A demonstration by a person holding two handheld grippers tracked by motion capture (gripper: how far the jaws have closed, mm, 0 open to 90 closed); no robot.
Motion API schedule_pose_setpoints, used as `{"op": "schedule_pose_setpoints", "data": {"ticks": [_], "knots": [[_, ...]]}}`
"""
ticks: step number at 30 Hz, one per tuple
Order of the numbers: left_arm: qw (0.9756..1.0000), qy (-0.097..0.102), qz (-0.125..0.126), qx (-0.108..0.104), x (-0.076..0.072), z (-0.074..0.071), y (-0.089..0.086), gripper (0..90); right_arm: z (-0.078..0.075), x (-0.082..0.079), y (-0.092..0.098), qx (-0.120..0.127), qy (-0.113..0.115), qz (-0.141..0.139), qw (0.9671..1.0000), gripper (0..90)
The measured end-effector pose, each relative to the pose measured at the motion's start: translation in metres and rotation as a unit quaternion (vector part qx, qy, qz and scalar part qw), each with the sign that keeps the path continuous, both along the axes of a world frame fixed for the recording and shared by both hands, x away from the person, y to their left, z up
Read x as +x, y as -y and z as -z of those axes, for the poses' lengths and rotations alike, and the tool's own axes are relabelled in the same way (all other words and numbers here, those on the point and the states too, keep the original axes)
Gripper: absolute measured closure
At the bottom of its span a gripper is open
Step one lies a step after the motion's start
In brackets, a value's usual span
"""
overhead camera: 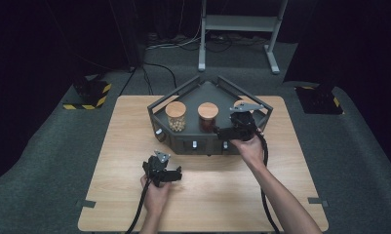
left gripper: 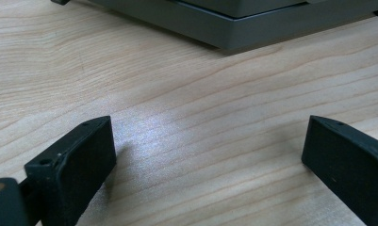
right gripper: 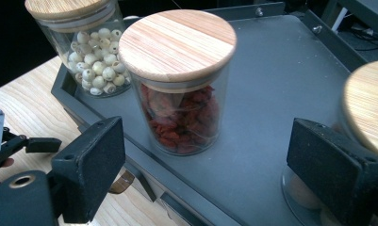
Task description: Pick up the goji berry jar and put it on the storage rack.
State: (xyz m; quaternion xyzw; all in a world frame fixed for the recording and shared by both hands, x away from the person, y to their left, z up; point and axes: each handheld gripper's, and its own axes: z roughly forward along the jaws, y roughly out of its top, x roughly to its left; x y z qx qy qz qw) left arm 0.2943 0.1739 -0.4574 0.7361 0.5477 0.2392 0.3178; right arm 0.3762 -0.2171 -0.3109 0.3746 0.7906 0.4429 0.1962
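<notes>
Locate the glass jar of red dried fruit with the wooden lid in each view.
High view: glass jar of red dried fruit, middle of the dark grey tray.
Left gripper view: not in it.
Right gripper view: centre, beyond the open jaws.
Shared landmark: the tray.

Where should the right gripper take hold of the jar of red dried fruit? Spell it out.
Grip the red-fruit jar on its glass wall below the wooden lid, coming level from the tray's front edge. It stands upright, its sides clear of both neighbour jars, and the right gripper is open.
</notes>
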Motion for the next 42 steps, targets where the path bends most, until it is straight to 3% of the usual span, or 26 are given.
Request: {"op": "schedule_pose_setpoints", "data": {"ticks": [14, 42], "knots": [[1.0, 0.0, 0.0, 0.0, 0.0, 0.0, 0.0, 3.4, 0.002, -0.01, 0.019, 0.014, 0.009, -0.012, 0.9998, 11.8], [1.0, 0.0, 0.0, -0.001, 0.0, 0.0, 0.0, 3.3, 0.02, -0.027, 0.066, 0.041, 0.017, 0.005, 0.999, 11.9]]}}
